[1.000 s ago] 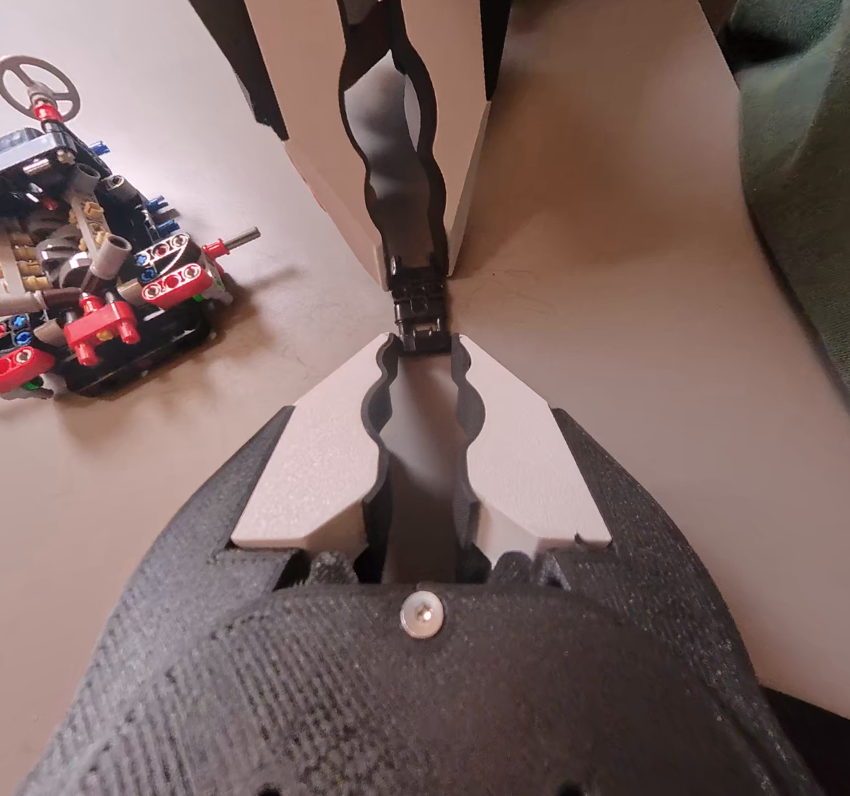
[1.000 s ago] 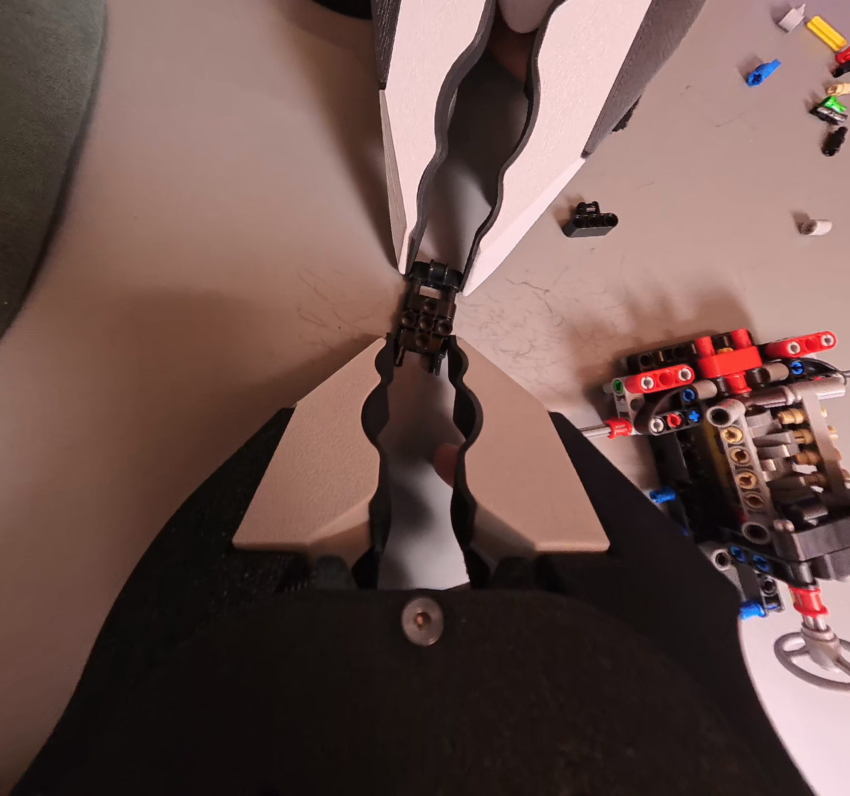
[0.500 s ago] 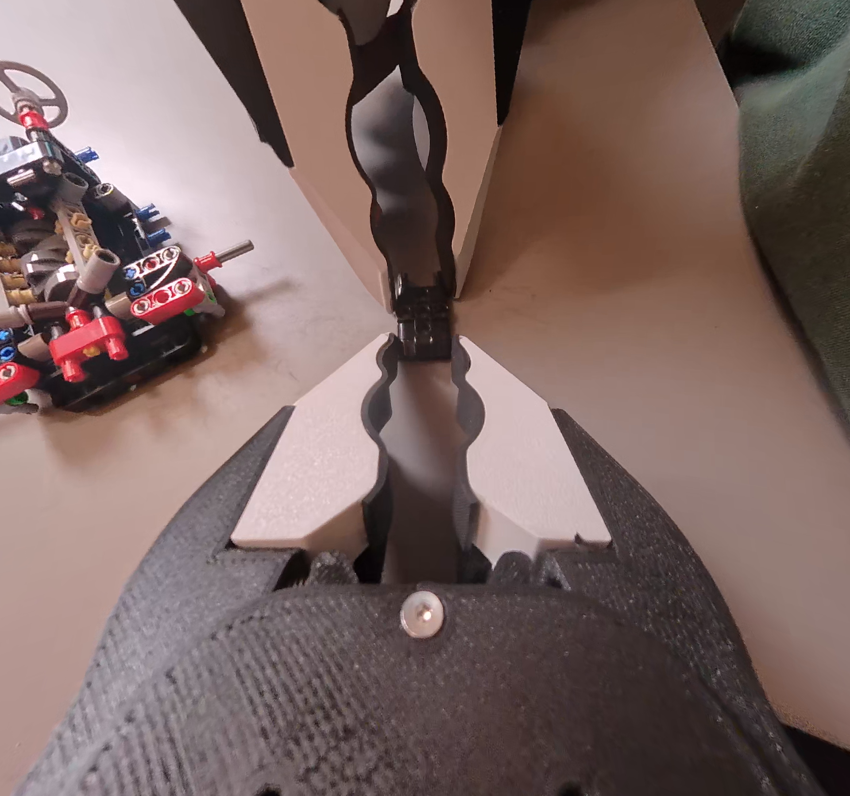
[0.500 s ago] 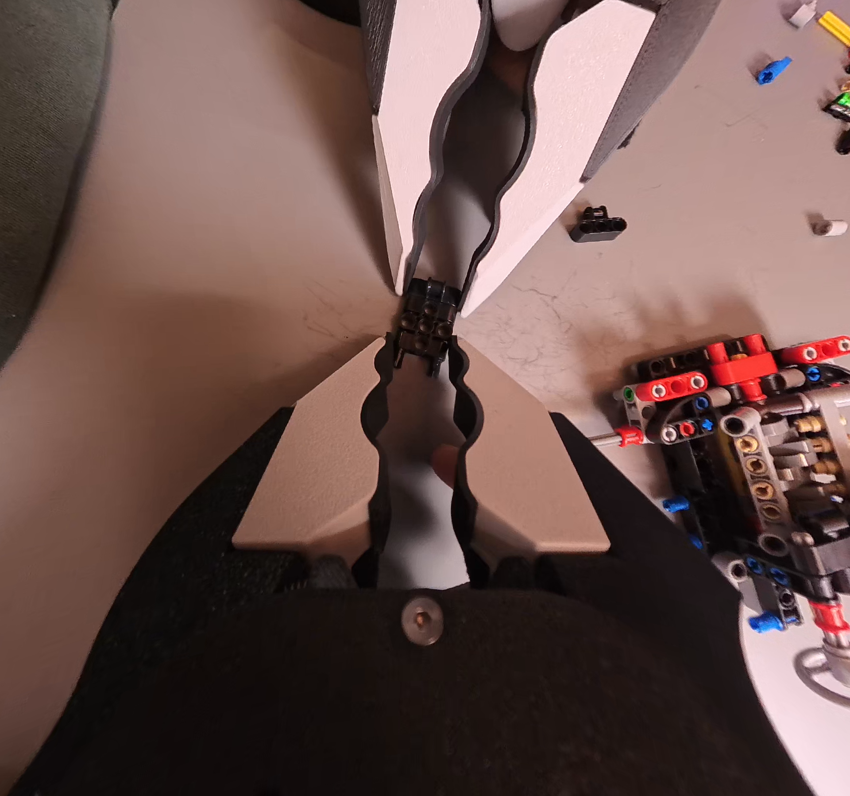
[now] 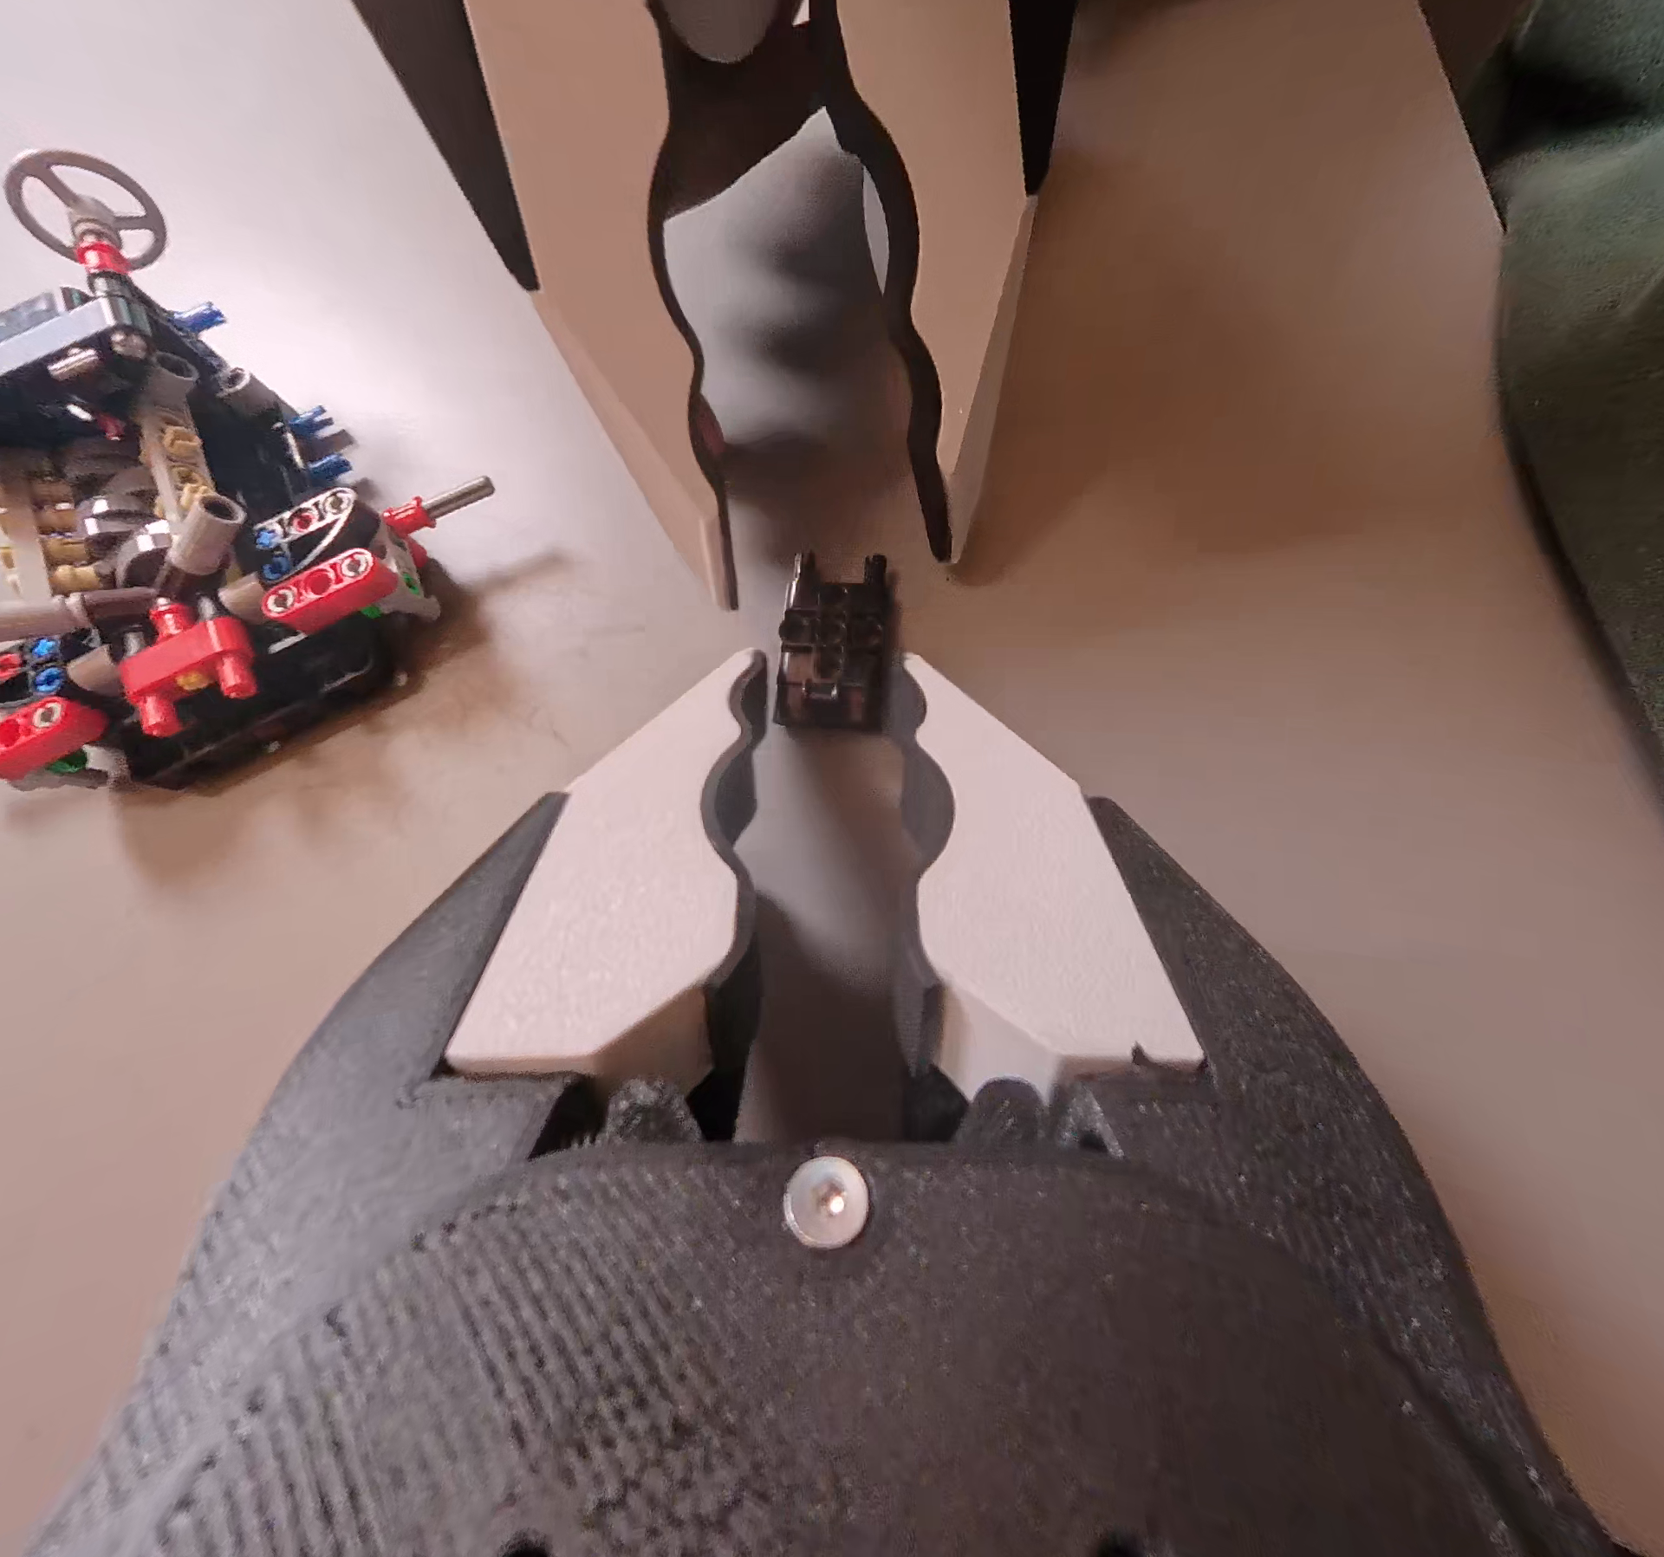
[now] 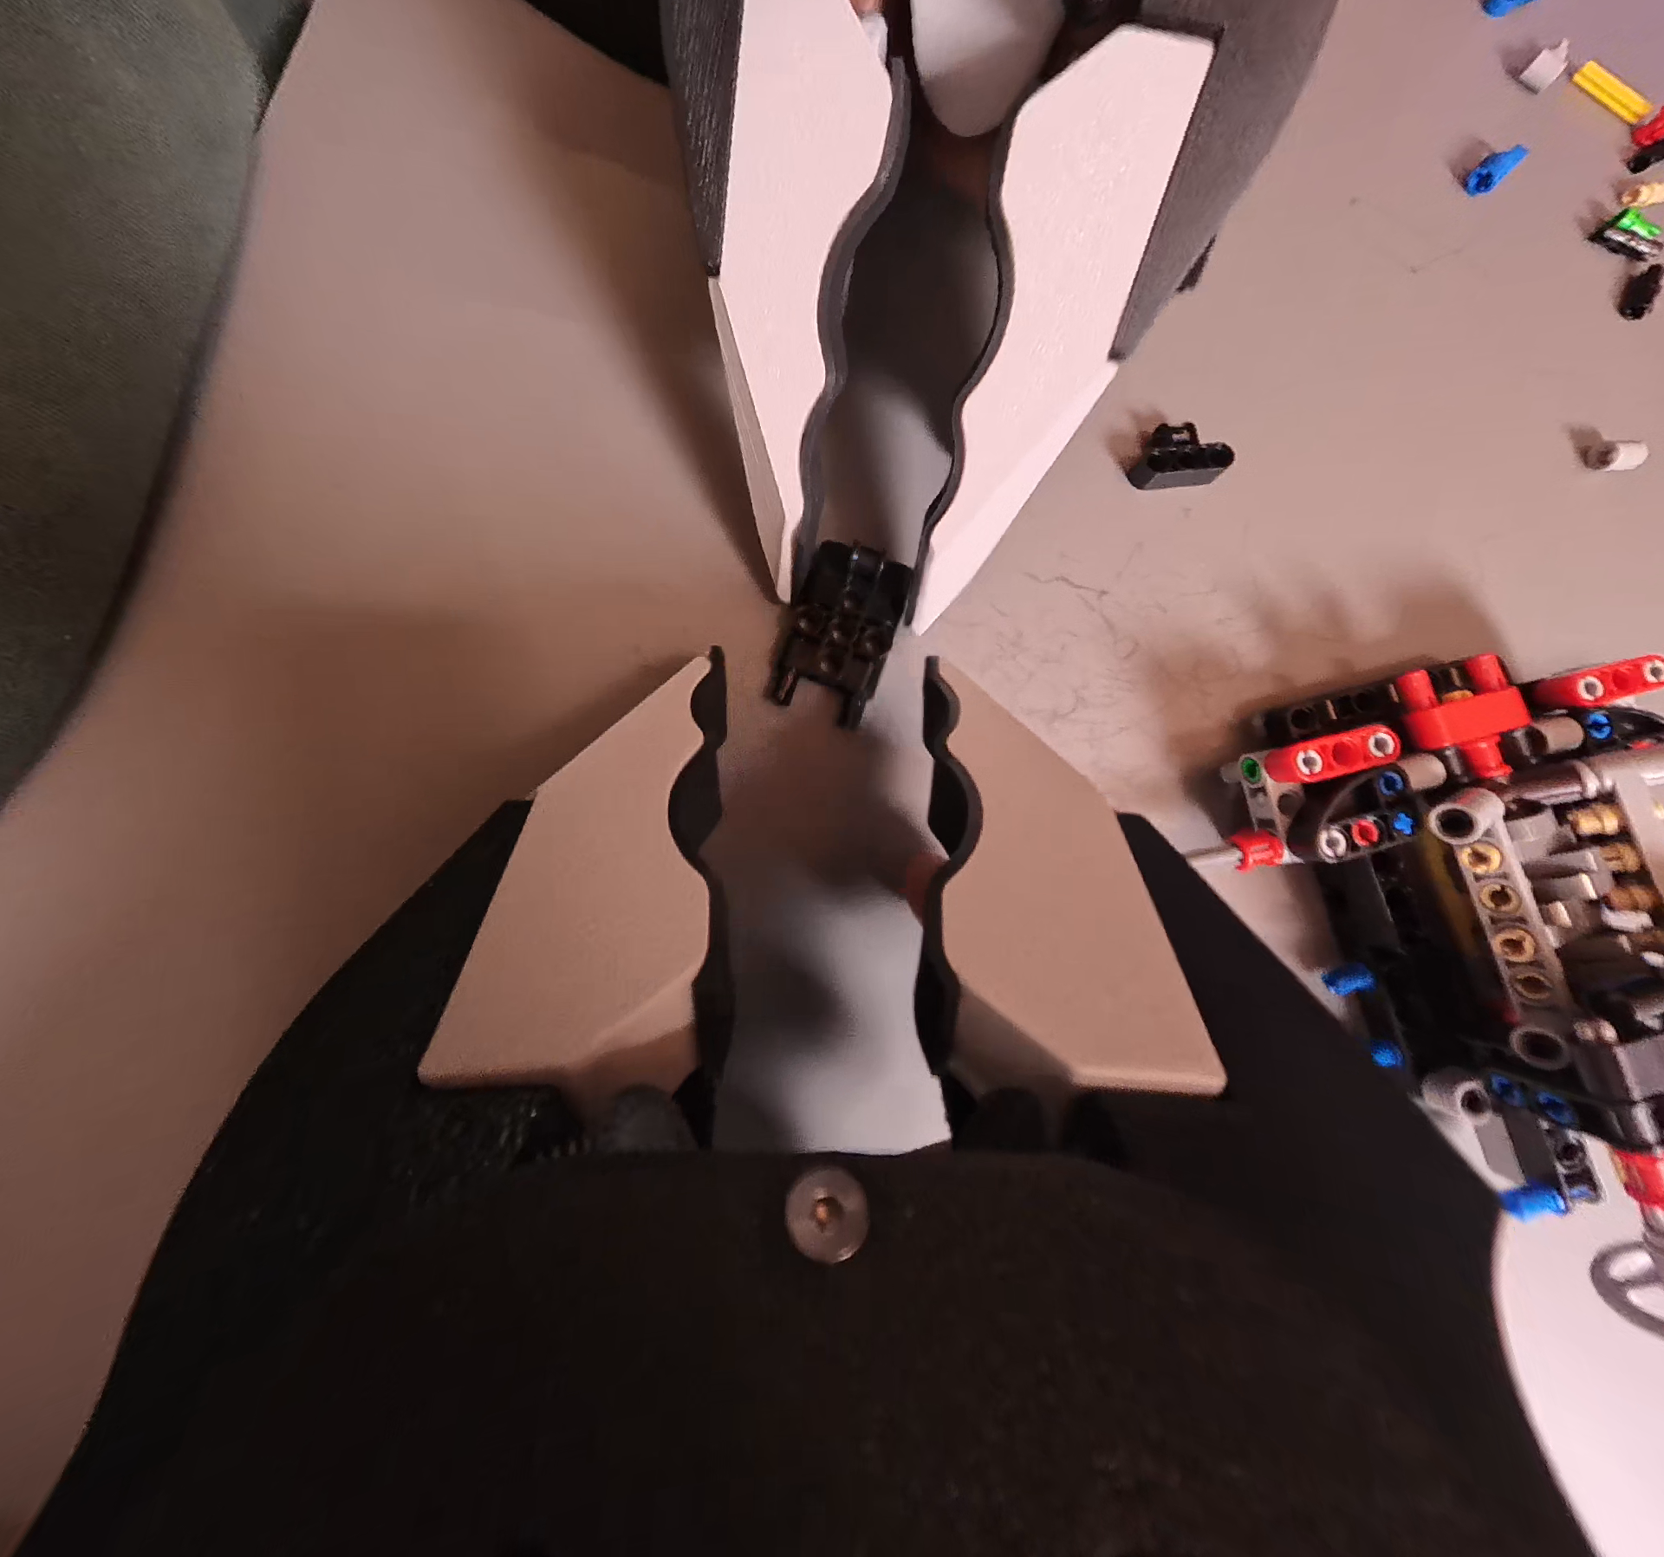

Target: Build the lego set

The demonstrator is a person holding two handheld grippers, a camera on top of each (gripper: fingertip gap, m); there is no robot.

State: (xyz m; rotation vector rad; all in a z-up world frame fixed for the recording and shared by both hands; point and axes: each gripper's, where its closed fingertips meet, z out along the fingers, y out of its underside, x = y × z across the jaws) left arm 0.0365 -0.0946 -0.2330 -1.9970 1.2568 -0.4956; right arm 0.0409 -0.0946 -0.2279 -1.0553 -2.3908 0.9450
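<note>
The small black lego assembly (image 5: 833,654), a blocky piece of glossy plastic with rows of round pin holes and two short prongs at its far end, sits pinched between the tips of the left gripper (image 5: 833,686), raised above the table (image 5: 1216,704). The left fingers (image 5: 648,866) are pale, matte wedges edged with wavy black rubber pads; they stand nearly closed, the narrow gap filled by the piece.

Facing it tip to tip, the right gripper (image 6: 821,677) has its fingers (image 6: 576,911) spread wider than the piece, and neither pad touches it; the two prongs reach into the gap between those tips. In the right wrist view the black assembly (image 6: 842,623) is seen clamped in the far gripper's tips. Both gripper bodies are coarse, ridged black printed plastic, each with a silver screw head in the middle.

To the side, well apart from the grippers, the partly built lego model (image 5: 171,542) rests on the table: a dense frame of black and grey beams with red connectors, blue pins, tan bushes, a bare metal-grey axle poking out and a thin grey steering wheel (image 5: 85,204) on a stalk. Beyond it lie a loose black beam (image 6: 1178,456), a small white connector (image 6: 1616,456), blue pins (image 6: 1495,168) and a yellow axle (image 6: 1612,90). The table is smooth, beige and faintly scratched. Dark green fabric (image 5: 1594,253) borders its edge.
</note>
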